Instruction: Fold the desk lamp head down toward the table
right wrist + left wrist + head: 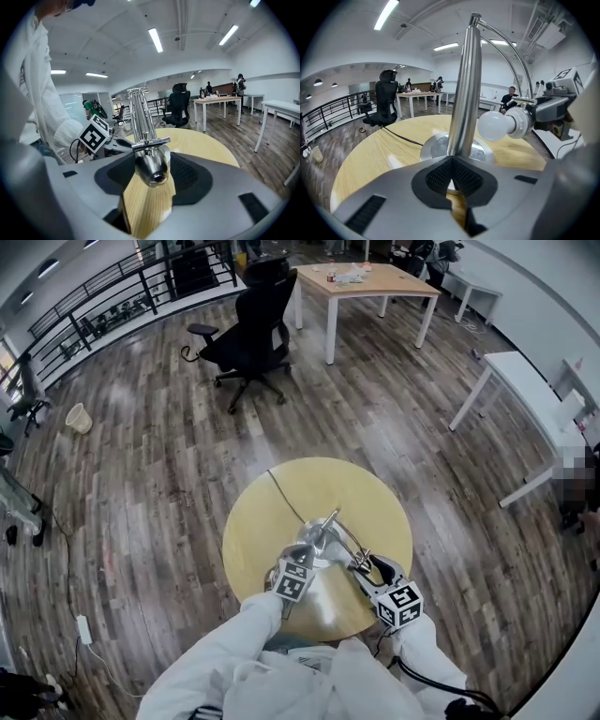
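A chrome desk lamp stands on a round wooden table. Its straight pole rises from a round metal base. My left gripper is shut on the pole just above the base. Thin curved rods arch from the pole's top down to the lamp head, whose white bulb hangs low over the table, pointing left. My right gripper is shut on the chrome back end of the lamp head. In the head view both grippers, left and right, meet at the lamp.
The lamp's dark cord runs across the table toward the far edge. A black office chair and a wooden desk stand farther off; a white desk is at the right. A railing runs along the far left.
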